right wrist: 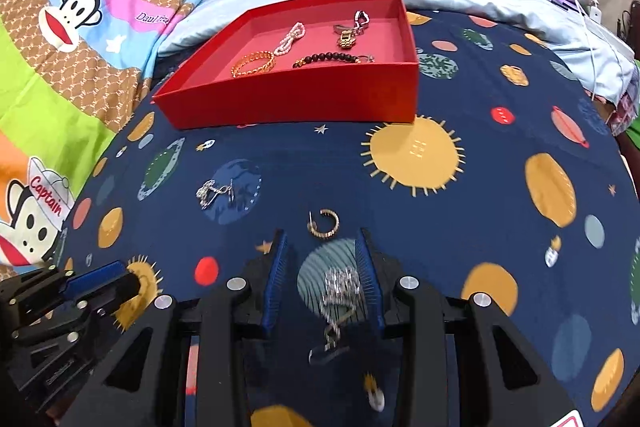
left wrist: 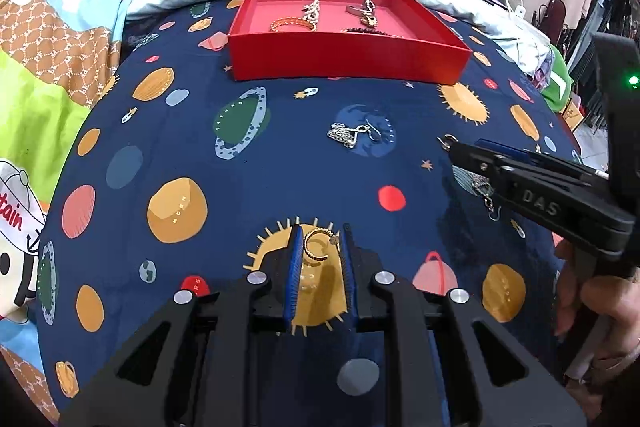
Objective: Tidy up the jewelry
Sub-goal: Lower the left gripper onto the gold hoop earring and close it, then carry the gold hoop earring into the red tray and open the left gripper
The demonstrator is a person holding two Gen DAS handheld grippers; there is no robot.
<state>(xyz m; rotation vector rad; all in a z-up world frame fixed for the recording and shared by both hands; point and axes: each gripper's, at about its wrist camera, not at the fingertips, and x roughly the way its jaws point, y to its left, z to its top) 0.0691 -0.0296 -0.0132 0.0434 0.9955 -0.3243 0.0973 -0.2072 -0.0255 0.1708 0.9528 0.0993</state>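
Left wrist view: the left tool [left wrist: 320,247] stands open over the planet-print bedspread [left wrist: 240,155], its blue pads flanking a gold hoop earring [left wrist: 318,245] without gripping it. Right wrist view: the right tool [right wrist: 322,259] is likewise open around a silver chain [right wrist: 339,287], near a second gold hoop [right wrist: 323,223]; the red tray [right wrist: 296,99] beyond holds bracelets.

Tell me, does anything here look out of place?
Yes: several pieces lie loose on the space-print bedspread instead of in the red box: a silver chain, a gold hoop earring, and a silver earring between the right gripper's fingers.
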